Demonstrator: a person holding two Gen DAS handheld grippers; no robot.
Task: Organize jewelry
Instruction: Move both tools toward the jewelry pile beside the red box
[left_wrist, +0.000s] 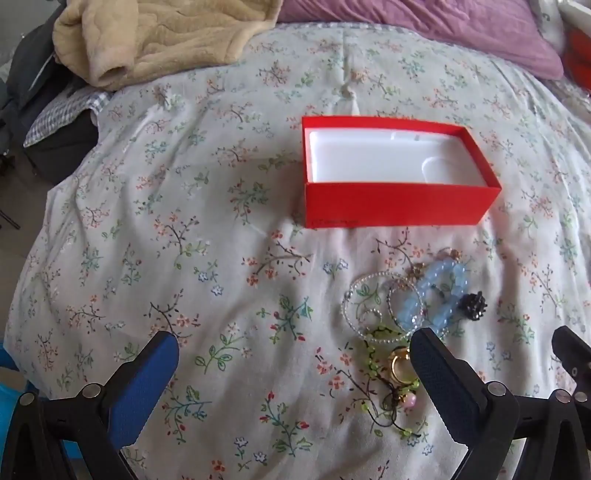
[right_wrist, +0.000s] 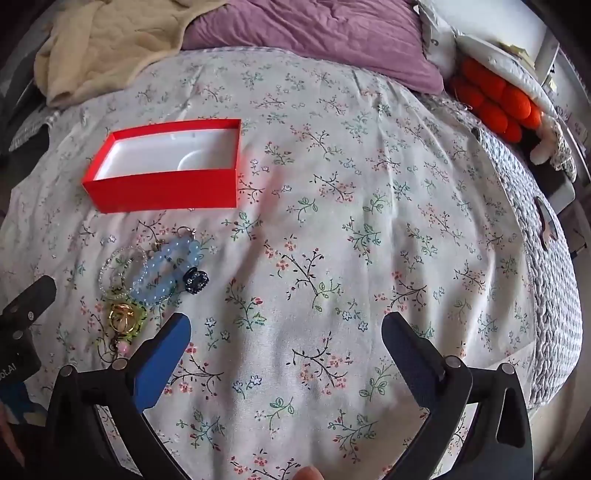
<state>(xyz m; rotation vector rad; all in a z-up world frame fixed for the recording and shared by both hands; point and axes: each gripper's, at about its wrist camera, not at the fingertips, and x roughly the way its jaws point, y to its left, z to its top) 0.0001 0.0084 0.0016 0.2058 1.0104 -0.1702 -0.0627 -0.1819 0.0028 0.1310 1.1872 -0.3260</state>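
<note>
A: What's nearest?

B: Both tools hang over the bed with nothing between their fingers. The left gripper (left_wrist: 293, 343) has its jaws spread wide above the floral bedspread (left_wrist: 207, 206), and the right gripper (right_wrist: 286, 325) is just as wide over bare cloth.

A: And the jewelry?

B: In a small heap on the bedspread, just beyond the left gripper's right-hand finger. Closest is a gold ring (left_wrist: 400, 365) tangled in a green beaded strand (left_wrist: 373, 356) with a pink bead on a dark cord. Behind that lie a clear beaded bracelet (left_wrist: 364, 310), a pale blue beaded bracelet (left_wrist: 441, 291) overlapping it, and a small black flower-shaped piece (left_wrist: 474, 304) just beside the blue one. There may be an earring at the far edge; it's too small to be sure.

A: Any container?

B: A red box (left_wrist: 391, 205), lid off, sits beyond the heap, apart from it. Inside shows only a white moulded liner, no jewelry in it.

A: Farther back?

B: A beige fleece blanket (left_wrist: 155, 37) at the far left, a purple pillow (right_wrist: 314, 29) along the head, and orange round cushions (right_wrist: 495, 99) at the right edge.
</note>
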